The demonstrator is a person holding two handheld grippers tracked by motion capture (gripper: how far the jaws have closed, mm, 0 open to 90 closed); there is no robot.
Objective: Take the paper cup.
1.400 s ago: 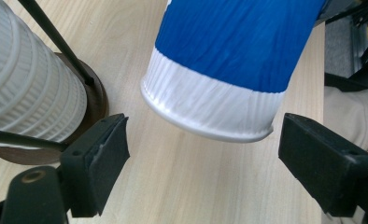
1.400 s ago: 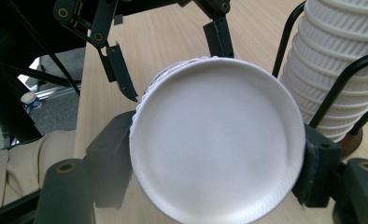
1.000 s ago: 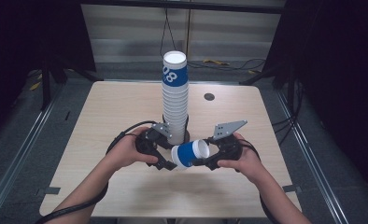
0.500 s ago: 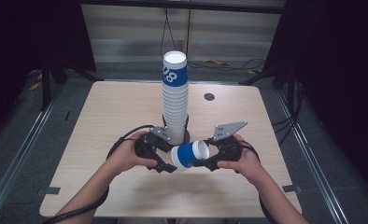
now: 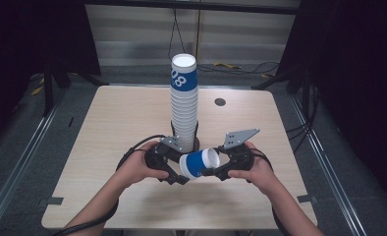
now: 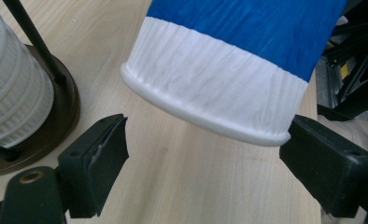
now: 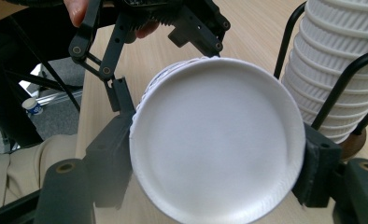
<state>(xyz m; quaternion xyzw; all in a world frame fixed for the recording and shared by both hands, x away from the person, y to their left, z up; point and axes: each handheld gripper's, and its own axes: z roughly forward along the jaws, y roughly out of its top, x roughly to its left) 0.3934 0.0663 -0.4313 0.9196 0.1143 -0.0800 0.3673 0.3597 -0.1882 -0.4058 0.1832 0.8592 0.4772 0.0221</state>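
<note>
A blue and white paper cup (image 5: 197,164) lies on its side just above the table, between both grippers. My right gripper (image 5: 216,169) is shut on its closed white end (image 7: 217,140), with one jaw pressing on each side (image 7: 215,163). My left gripper (image 6: 210,158) is open around the cup's rolled rim (image 6: 205,112); its left pad (image 6: 100,151) stands clear of the rim, and its right pad sits just under the rim's edge. Right behind, a tall stack of upside-down white cups (image 5: 184,113) stands in a black wire holder on a brown base (image 6: 65,107).
The light wooden table (image 5: 113,128) has a small dark round hole (image 5: 220,102) at its back right. Black cables loop from the left gripper (image 5: 132,147). The holder's upright rods (image 7: 289,32) stand close to both grippers. Dark floor surrounds the table.
</note>
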